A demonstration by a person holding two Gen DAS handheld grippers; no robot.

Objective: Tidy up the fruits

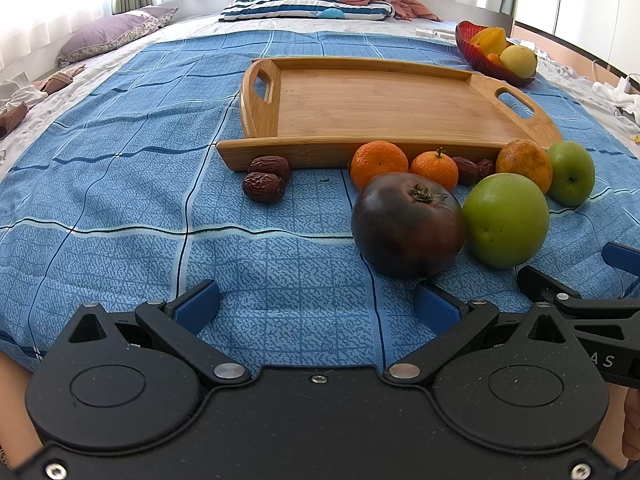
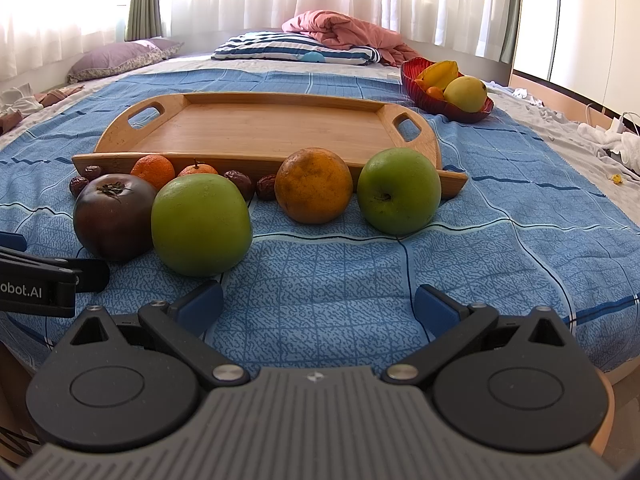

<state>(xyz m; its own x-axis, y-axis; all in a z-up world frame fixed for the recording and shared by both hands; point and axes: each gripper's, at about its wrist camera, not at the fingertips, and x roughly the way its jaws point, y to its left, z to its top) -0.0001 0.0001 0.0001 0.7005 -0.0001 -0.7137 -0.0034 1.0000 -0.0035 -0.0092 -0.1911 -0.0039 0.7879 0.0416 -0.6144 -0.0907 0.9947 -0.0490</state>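
Both my grippers, left [image 1: 316,306] and right [image 2: 318,304], hover spread wide over the blue bedspread [image 2: 340,280], gripping nothing. Just ahead sit a dark tomato [image 1: 406,224], two green apples [image 2: 201,224] [image 2: 399,191], oranges [image 2: 314,185] and dates [image 1: 264,187], all lined against the bare wooden tray [image 2: 272,128].

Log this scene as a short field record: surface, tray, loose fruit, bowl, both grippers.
surface: blue checked bedsheet
tray: wooden tray, nothing on it
loose fruit, on sheet in front of tray: dark tomato, near green apple, far green apple, large orange, two small tangerines, four dried dates, two to the left
bowl: red bowl behind the tray, holding yellow fruit
left gripper: open, holding nothing
right gripper: open, holding nothing
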